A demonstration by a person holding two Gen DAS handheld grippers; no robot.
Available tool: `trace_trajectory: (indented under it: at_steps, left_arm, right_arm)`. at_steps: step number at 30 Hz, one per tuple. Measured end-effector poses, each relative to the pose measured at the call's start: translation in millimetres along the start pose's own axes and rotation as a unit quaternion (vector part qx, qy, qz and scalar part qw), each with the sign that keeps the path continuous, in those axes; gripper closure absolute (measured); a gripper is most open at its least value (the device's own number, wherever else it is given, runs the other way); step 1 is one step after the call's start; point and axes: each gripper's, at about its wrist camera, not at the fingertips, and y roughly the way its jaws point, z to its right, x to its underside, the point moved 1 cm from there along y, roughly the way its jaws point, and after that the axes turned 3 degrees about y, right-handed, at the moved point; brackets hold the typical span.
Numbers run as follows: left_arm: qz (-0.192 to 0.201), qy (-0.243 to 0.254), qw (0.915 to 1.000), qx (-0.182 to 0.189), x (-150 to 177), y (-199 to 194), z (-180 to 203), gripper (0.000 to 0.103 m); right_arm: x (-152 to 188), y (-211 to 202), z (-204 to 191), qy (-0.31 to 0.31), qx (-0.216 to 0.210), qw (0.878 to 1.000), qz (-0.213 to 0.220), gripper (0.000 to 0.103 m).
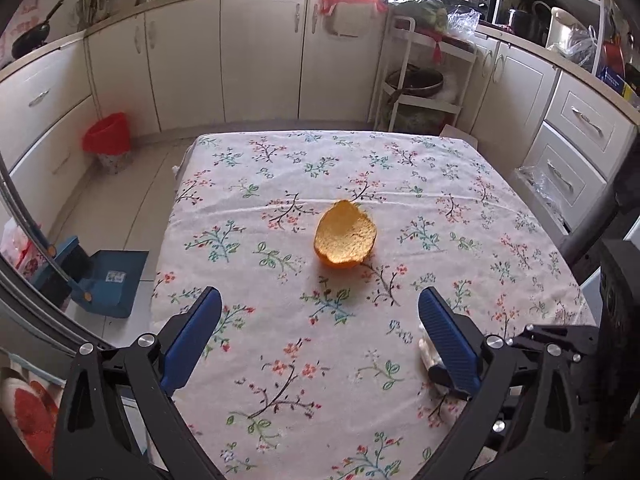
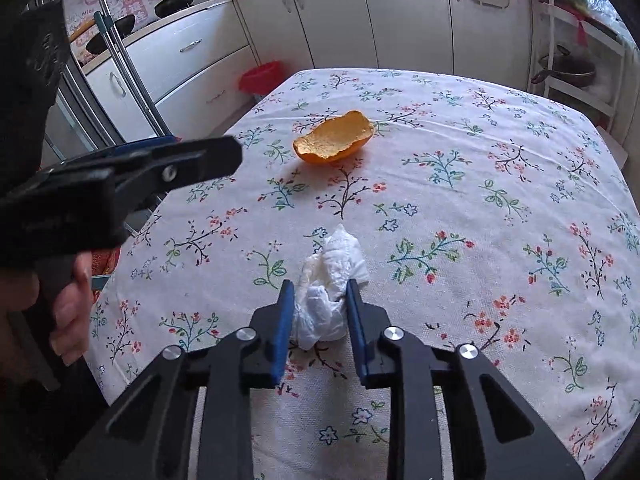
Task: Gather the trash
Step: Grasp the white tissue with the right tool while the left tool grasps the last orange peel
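An orange peel point(image 1: 346, 236) lies cupped on the floral tablecloth point(image 1: 280, 184), ahead of my left gripper point(image 1: 320, 300), which is open and empty above the table. The peel also shows in the right wrist view point(image 2: 334, 138). My right gripper point(image 2: 320, 290) is shut on a crumpled white tissue point(image 2: 330, 280) resting on the cloth point(image 2: 480, 220). The left gripper point(image 2: 224, 156) shows at the left in the right wrist view. A bit of the tissue point(image 1: 426, 350) peeks out behind the left gripper's right finger.
A red trash bin point(image 1: 107, 140) stands on the floor left of the table; it also shows in the right wrist view point(image 2: 260, 77). A blue dustpan and brush point(image 1: 100, 276) lie on the floor at the left. White cabinets point(image 1: 260, 52) and a wire rack point(image 1: 420, 80) stand behind.
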Motion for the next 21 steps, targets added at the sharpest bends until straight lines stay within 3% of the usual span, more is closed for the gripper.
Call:
trace_trajectory:
  at_steps: [4, 10, 14, 18, 21]
  left_arm:
    - [-0.009, -0.018, 0.9997, 0.014, -19, 28, 1, 0.020]
    - [-0.035, -0.062, 0.9972, 0.019, -29, 72, -10, 0.047]
    - [-0.043, -0.078, 0.9958, 0.021, -30, 87, -13, 0.064]
    - [-0.048, -0.065, 0.9962, 0.033, -30, 95, -2, 0.086]
    - [-0.051, -0.058, 0.9964, 0.036, -26, 99, 7, 0.097]
  right_arm:
    - [7, -23, 18, 0.030, -0.001, 0.999, 0.009, 0.080]
    - [22, -31, 48, 0.085, -0.010, 0.996, 0.010, 0.080]
    - [21, -31, 45, 0.083, -0.010, 0.996, 0.013, 0.079]
    - [20, -30, 46, 0.089, -0.017, 0.996, 0.013, 0.079]
    - [20, -29, 46, 0.094, -0.022, 0.995, 0.015, 0.079]
